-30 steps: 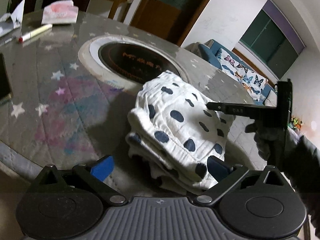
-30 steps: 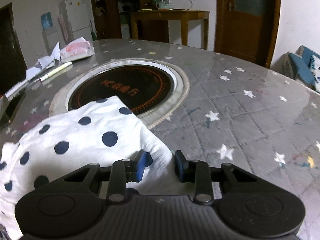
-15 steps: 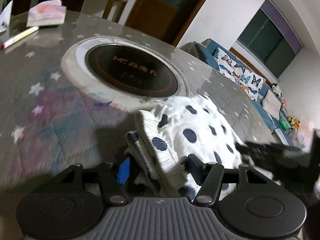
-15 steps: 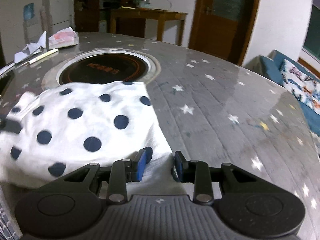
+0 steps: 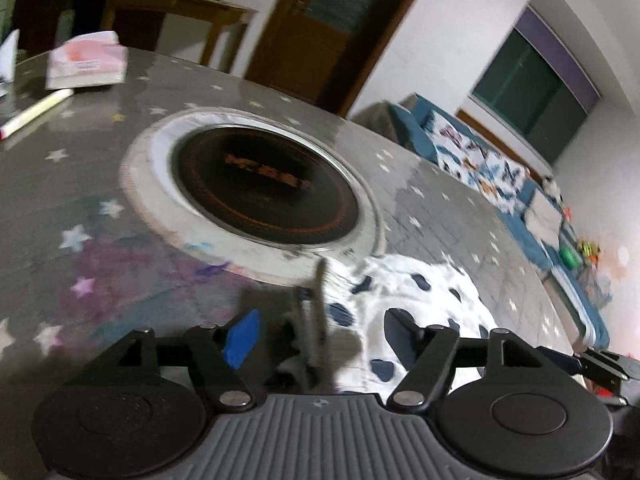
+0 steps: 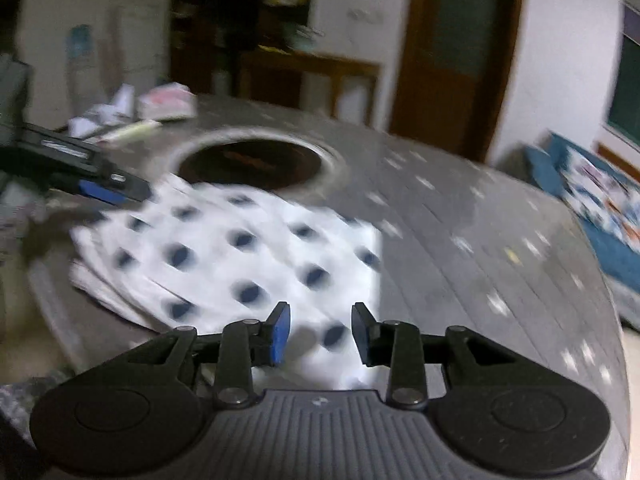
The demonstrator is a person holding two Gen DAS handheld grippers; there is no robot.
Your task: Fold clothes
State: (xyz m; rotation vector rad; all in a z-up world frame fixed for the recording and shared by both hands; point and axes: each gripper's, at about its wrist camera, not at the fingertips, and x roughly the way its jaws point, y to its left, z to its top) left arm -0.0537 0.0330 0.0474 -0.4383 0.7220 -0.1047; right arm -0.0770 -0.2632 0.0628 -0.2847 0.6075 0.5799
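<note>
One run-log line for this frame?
garment: folded polka-dot cloth on table | left tongs: open | right tongs: open, just released

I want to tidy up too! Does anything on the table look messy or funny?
Mostly no. The polka-dot cloth lies folded on the table, though its layered edges fan out unevenly at the left. Its far corner reaches the ring around the round black cooktop. Nothing looks spilled or broken.

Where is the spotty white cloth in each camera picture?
Left wrist view: the spotty white cloth is low and right of middle, just past the left gripper.
Right wrist view: the cloth fills the lower left middle, folded flat, just ahead of the right gripper.
Shared landmark: the round black cooktop set in the table, just beyond the cloth in both.
</note>
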